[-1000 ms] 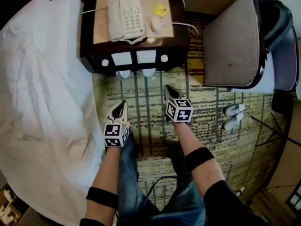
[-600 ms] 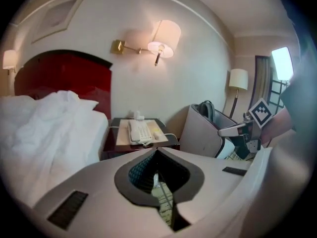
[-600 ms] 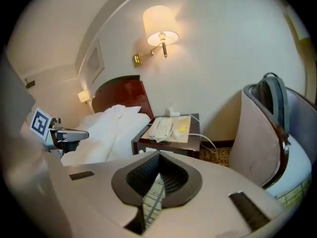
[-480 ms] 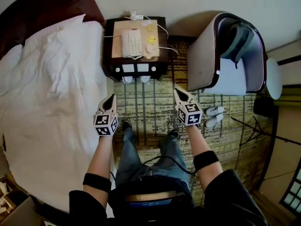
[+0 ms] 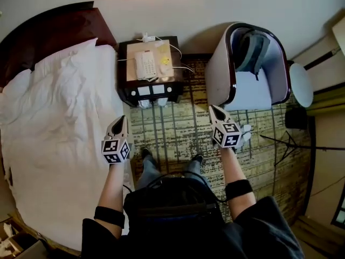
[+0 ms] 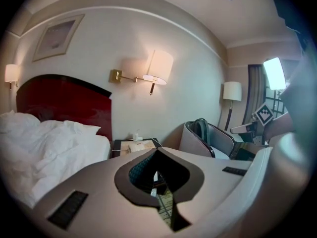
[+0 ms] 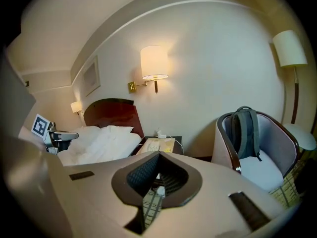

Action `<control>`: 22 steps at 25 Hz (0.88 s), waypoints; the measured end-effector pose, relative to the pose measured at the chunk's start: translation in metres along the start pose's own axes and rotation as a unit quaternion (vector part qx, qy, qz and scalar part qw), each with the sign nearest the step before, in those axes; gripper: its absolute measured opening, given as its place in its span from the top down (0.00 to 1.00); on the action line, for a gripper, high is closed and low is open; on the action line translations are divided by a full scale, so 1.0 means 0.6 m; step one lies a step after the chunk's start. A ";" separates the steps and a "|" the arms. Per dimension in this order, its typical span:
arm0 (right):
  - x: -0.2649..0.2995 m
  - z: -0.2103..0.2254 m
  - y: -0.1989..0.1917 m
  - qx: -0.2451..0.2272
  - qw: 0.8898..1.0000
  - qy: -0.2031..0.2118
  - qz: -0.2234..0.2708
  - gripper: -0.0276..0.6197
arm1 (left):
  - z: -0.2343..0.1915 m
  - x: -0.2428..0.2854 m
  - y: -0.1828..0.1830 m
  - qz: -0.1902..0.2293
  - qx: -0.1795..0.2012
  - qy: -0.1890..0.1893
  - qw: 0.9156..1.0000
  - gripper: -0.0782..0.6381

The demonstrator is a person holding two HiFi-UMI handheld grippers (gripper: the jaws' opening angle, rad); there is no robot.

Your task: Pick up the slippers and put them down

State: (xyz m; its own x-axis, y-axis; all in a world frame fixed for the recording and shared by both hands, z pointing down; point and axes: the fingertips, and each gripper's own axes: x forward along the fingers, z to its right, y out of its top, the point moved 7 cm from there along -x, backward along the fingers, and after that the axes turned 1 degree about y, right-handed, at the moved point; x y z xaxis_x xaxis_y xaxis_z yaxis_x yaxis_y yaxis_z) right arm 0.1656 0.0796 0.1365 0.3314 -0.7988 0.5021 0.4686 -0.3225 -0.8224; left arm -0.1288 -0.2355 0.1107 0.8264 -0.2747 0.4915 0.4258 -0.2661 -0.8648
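Slippers: white pair on the rug's right half, before the armchair, partly hidden.
Handling: probably light, soft, floppy; pinch the upper's rim.
Left gripper: jaws together, nothing held.
Right gripper: likewise closed, empty.

The left gripper and right gripper now hang higher above the yellow-and-dark patterned carpet; the right one partly covers the pair of white slippers.
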 end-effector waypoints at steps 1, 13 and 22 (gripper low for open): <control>-0.010 0.001 0.005 0.001 1.000 -0.004 0.004 0.96 | 0.002 -0.003 0.005 0.001 0.002 -0.005 1.000 0.89; -0.078 -0.009 -0.007 -0.011 1.000 -0.014 0.004 0.96 | 0.024 -0.020 0.040 0.017 0.012 -0.025 0.999 0.89; -0.084 -0.026 -0.003 -0.033 0.999 0.005 -0.006 0.96 | 0.034 -0.033 0.035 0.013 0.020 -0.025 0.999 0.89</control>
State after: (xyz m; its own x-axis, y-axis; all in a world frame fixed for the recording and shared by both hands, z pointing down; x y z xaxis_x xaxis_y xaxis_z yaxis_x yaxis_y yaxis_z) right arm 0.1354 0.1126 0.1086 0.3174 -0.7995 0.5100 0.4175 -0.3651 -0.8321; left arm -0.1285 -0.2172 0.0807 0.8538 -0.2346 0.4647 0.4182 -0.2225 -0.8807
